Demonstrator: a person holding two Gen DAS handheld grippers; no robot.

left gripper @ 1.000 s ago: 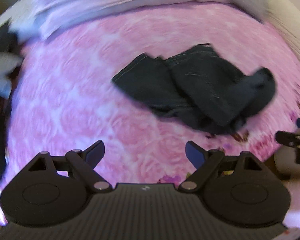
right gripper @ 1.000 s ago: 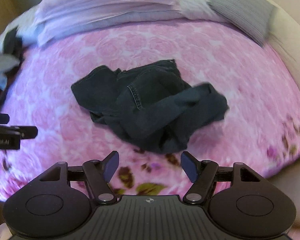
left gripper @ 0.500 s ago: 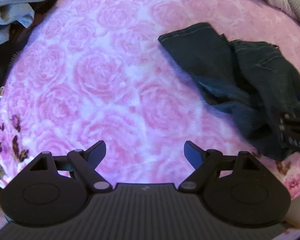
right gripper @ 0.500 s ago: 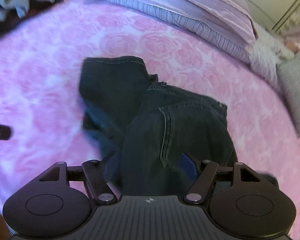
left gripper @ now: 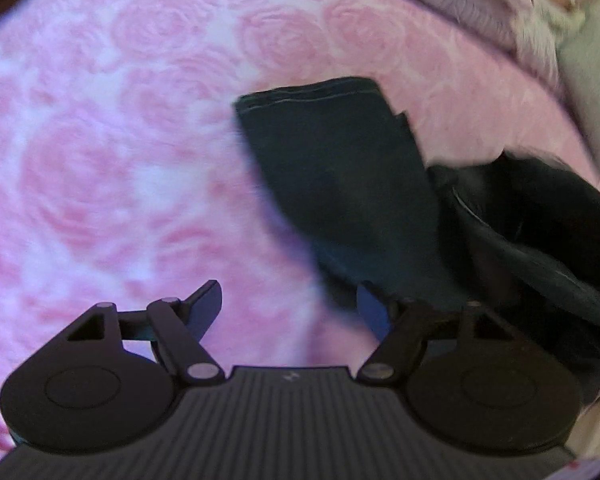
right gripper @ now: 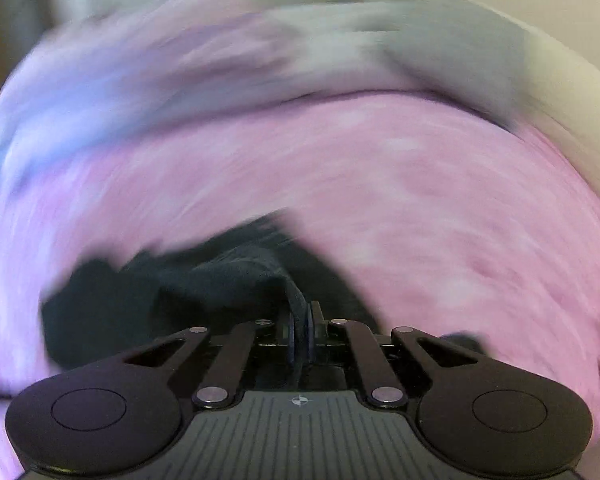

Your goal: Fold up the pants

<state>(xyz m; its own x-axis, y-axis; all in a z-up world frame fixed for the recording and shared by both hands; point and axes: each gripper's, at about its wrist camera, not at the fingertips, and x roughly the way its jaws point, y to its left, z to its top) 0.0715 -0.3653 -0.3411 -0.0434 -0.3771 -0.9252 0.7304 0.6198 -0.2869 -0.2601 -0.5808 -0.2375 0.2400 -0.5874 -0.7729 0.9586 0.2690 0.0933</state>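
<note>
Dark denim pants (left gripper: 340, 176) lie crumpled on the pink rose-patterned bedspread (left gripper: 100, 160); one leg with a stitched hem stretches up and left, the bulk bunches at the right. My left gripper (left gripper: 290, 304) is open just below the leg's near edge, its right finger against the cloth. In the right wrist view, which is heavily blurred, my right gripper (right gripper: 300, 334) is shut on a fold of the pants (right gripper: 228, 280), which trail off to the left over the bedspread (right gripper: 440, 220).
Lilac pillows and bedding (left gripper: 480, 4) are piled along the far edge of the bed, also a blurred band of bedding (right gripper: 180, 68) in the right wrist view. A pale wall or headboard (left gripper: 592, 80) stands at the right.
The right gripper has shut on a fold of the pants and is moving fast, blurring its view. The left gripper has come closer to the pant leg.
</note>
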